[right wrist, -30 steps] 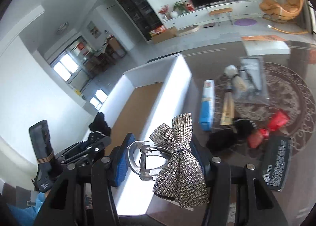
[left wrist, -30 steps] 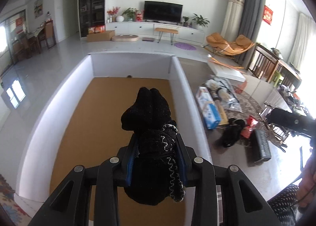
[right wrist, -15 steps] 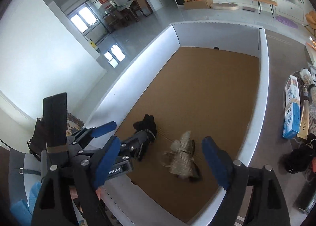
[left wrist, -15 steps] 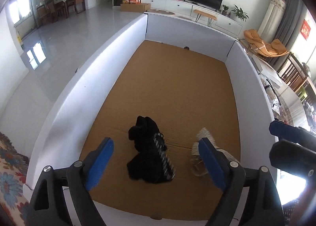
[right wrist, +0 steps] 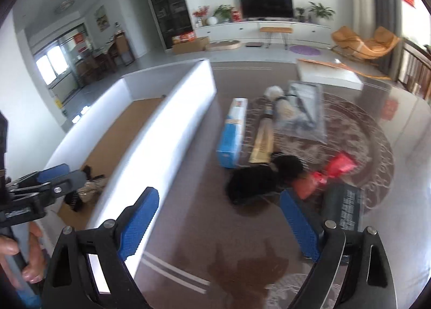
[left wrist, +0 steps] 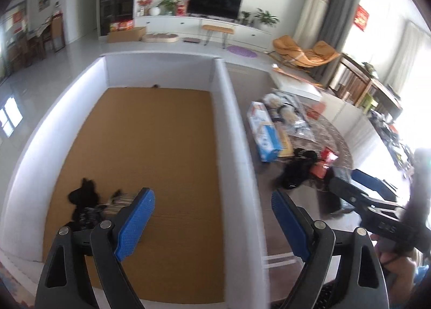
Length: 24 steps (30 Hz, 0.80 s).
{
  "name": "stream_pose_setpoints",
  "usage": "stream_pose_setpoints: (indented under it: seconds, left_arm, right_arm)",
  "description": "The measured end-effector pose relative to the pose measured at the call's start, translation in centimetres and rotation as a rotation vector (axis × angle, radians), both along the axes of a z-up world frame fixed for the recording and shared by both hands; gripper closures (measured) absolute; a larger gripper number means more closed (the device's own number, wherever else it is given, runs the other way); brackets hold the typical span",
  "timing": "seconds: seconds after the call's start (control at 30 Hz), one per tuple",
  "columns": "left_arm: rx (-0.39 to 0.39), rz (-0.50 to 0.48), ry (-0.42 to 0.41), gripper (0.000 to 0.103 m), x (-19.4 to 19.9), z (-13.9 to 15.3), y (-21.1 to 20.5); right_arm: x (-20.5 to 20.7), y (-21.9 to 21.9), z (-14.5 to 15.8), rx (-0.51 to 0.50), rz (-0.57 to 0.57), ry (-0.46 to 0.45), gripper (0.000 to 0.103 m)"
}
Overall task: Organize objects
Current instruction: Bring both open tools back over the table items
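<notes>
Two items in white-walled box (left wrist: 234,125), near left corner of its brown floor: black knit piece (left wrist: 83,201) w/ glittery bow (left wrist: 120,199) touching beside it. Left claw (left wrist: 212,217): jaws wide apart, holding nothing, above box's right wall. Right claw (right wrist: 219,224): spread wide, empty, over tabletop (right wrist: 188,214). Ahead on it: black fuzzy item (right wrist: 258,179), red pkg (right wrist: 323,177), blue-white carton (right wrist: 233,132).
</notes>
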<state>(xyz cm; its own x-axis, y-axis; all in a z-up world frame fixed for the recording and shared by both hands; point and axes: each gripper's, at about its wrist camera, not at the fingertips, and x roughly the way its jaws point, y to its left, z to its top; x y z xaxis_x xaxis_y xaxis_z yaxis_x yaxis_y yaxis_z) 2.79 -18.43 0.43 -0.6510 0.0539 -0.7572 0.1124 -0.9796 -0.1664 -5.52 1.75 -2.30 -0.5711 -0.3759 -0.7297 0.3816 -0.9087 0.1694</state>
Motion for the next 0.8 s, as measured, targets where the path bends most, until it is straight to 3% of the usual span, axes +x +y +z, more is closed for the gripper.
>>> stream_pose_setpoints:
  seconds: [0.13, 0.3, 0.47, 0.8]
  left_arm:
    - [0.044, -0.219, 0.017, 0.015, -0.6, 0.2, 8.3]
    - [0.040, -0.357, -0.027, 0.015, -1.4, -1.5, 15.8]
    - [0.031, -0.362, -0.053, 0.015, -1.0, -3.3, 17.9]
    - [-0.007, -0.299, -0.142, 0.015, -1.6, -7.6, 15.4]
  right_arm:
    - [-0.4, 7.4, -1.1, 0.039, -0.166, -0.054, 0.011]
    - [0.2, 12.0, -2.8, 0.119, -0.208, -0.158, 0.011]
    - [1.4, 12.1, -4.3, 0.191, -0.168, -0.202, 0.011]
    - [0.0, 10.3, -7.4, 0.247, -0.147, -0.258, 0.011]
